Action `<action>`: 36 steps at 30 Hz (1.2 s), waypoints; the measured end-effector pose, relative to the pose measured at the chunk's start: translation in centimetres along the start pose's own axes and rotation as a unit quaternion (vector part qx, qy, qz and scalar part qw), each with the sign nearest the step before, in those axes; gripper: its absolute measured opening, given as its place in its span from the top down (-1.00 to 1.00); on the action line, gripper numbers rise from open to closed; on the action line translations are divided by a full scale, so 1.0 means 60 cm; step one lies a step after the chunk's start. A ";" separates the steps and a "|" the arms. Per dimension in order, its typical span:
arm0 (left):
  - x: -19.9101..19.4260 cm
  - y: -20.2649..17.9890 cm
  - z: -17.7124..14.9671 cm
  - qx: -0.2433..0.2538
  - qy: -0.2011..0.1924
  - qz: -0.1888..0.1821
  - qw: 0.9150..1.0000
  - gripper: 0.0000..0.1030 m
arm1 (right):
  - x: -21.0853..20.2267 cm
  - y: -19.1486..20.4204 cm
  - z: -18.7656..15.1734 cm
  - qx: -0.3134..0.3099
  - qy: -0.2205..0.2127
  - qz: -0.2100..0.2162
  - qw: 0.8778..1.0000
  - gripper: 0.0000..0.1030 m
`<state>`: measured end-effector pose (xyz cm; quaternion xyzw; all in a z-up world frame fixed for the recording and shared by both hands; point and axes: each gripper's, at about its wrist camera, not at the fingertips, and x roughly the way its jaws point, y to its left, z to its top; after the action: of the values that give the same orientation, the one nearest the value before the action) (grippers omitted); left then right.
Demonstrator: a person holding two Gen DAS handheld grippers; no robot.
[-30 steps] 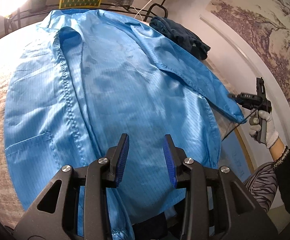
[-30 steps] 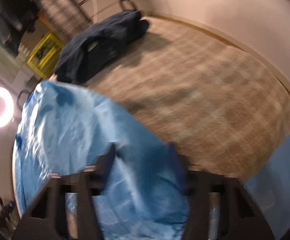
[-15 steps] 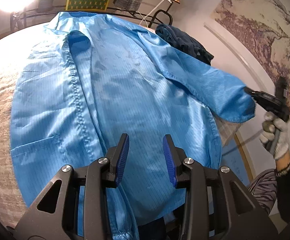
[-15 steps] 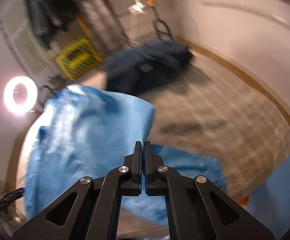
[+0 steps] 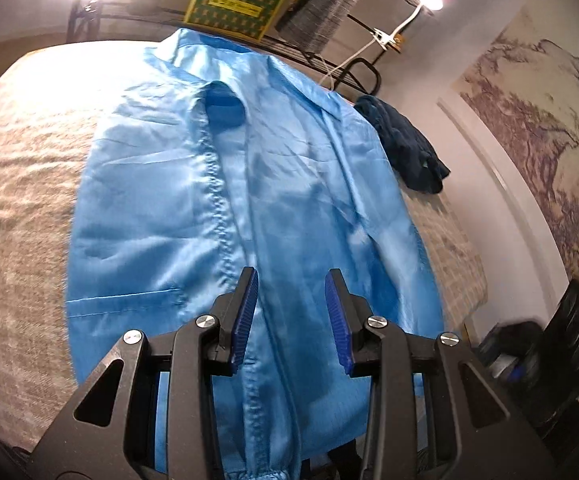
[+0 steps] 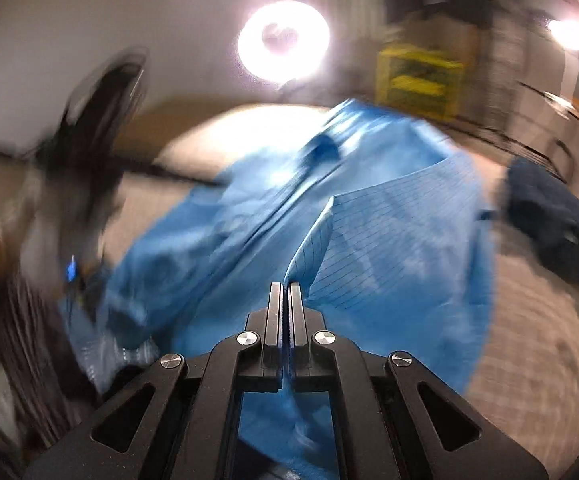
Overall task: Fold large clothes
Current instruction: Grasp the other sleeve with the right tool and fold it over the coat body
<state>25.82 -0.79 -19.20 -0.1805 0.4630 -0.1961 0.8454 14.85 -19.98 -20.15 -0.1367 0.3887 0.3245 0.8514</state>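
Blue pinstriped work coat (image 5: 249,208) of thin, shiny fabric lies spread face up on the beige woven bed cover (image 5: 17,208), collar at the far end and hem toward me. From my left wrist camera I see its whole front: the stitched placket running down the middle, a chest pocket seam on the left panel, and the right sleeve folded in along the right panel. My left gripper (image 5: 291,312) hangs just above the lower front of the coat, jaws wide apart and holding nothing, the blue ribbed pads (image 5: 245,316) on either side of the placket line.

That view also shows what the other barely does: a crumpled dark navy garment (image 5: 405,152) at the right edge of the bed near the coat's shoulder, a yellow-green patterned box (image 5: 235,0) on a wire rack behind the collar, and an ink landscape mural (image 5: 545,128) on the right wall.

My right wrist camera is badly smeared. It does show my right gripper (image 6: 285,292) with jaws pressed together on a fold of the coat (image 6: 389,240), the pinstriped cloth rising away from the tips in a lifted sheet. A ring light (image 6: 283,40) glares beyond, and a dark blurred shape at left that I cannot identify.
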 end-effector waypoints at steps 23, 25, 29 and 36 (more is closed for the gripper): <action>0.169 -0.054 -0.004 0.027 0.120 0.001 0.992 0.33 | -0.003 -0.367 0.054 0.298 -0.048 -0.002 0.953 0.11; 0.178 -0.056 -0.006 0.027 0.126 0.004 0.992 0.33 | 0.031 -0.408 0.057 0.332 -0.037 0.011 0.943 0.11; 0.188 -0.051 -0.005 0.023 0.128 0.013 0.991 0.33 | 0.089 -0.461 0.071 0.360 -0.019 0.005 0.933 0.11; 0.205 -0.047 -0.003 0.024 0.136 0.004 0.990 0.39 | 0.154 -0.515 0.077 0.389 0.002 0.020 0.921 0.11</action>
<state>31.28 -9.36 -26.71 -0.1301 0.5692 -0.2263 0.7796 42.35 -36.86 -24.62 0.2122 0.4886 0.1641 0.8302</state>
